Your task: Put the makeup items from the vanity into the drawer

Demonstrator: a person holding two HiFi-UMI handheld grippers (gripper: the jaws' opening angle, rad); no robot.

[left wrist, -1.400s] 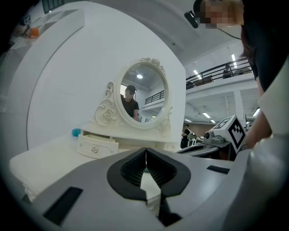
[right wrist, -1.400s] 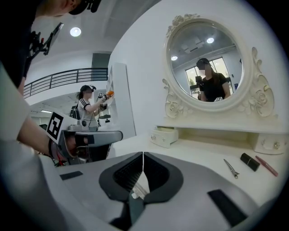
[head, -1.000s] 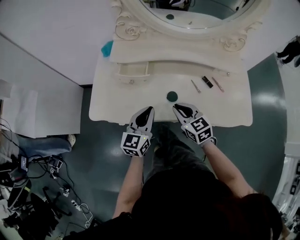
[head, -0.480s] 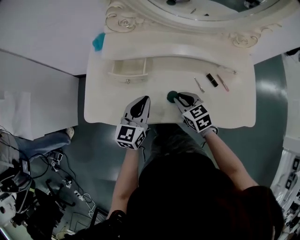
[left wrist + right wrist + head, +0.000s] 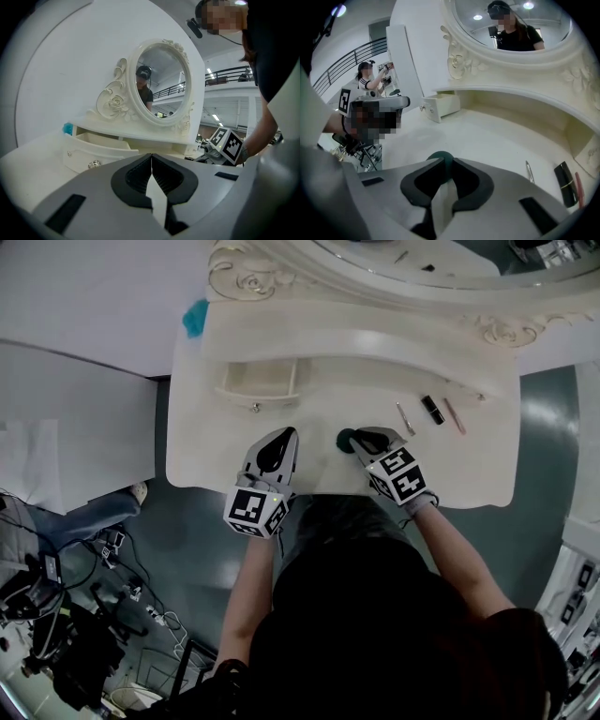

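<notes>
A dark green round compact [image 5: 344, 439] lies on the cream vanity top [image 5: 216, 442]. My right gripper [image 5: 360, 438] is shut, its tips right at the compact's near edge; the compact [image 5: 439, 160] shows just past the right gripper [image 5: 446, 161]. Further right lie a thin silver stick [image 5: 404, 417], a black lipstick [image 5: 432, 410] and a pink pencil [image 5: 454, 415]. The small drawer [image 5: 255, 382] at back left stands open. My left gripper [image 5: 283, 435] is shut and empty over the front of the top. In its own view the left gripper [image 5: 151, 155] points toward the drawer [image 5: 101, 143].
An oval mirror [image 5: 161, 84] with carved scrolls rises behind a raised shelf [image 5: 356, 338]. A teal object [image 5: 195, 319] sits at the shelf's left end. White panels [image 5: 75, 437] stand left of the vanity, and cables [image 5: 103, 606] lie on the floor.
My right gripper has moved forward until its tips reach the green compact. The left gripper has shifted slightly forward. The head view has moved closer over the vanity.
</notes>
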